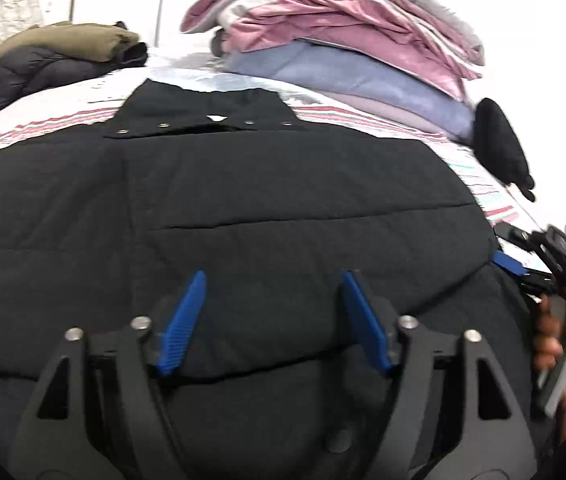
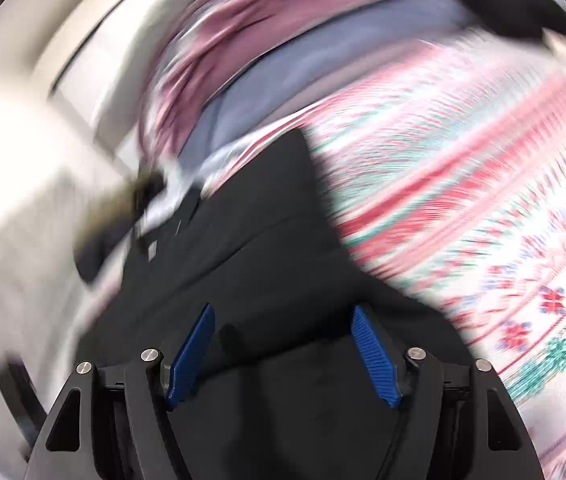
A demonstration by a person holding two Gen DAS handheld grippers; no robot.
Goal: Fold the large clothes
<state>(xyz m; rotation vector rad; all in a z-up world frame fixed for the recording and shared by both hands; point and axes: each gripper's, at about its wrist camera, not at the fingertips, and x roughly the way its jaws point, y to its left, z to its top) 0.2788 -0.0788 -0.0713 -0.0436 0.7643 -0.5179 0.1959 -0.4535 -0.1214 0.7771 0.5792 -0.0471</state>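
A black jacket (image 1: 243, 200) lies flat on the bed (image 1: 43, 120), collar away from the left gripper (image 1: 273, 280). The left jaws stand wide apart over it, gripping nothing. The right gripper (image 2: 283, 312) hovers over the jacket's edge, its jaws also wide and empty. A stack of blankets (image 1: 343, 40) sits behind.

Bright indoor light, one view fairly sharp, the other heavily motion-blurred.
Left wrist view: slight softness, white wall blown out at top, black quilted padded jacket (image 1: 243, 208) nearly textureless, fisheye bending and dark vignette at corners. Right wrist view: swirling smear over the red-and-green patterned white bedsheet (image 2: 463, 200); only the blue ribbed gripper pads (image 2: 375, 356) stay crisp.
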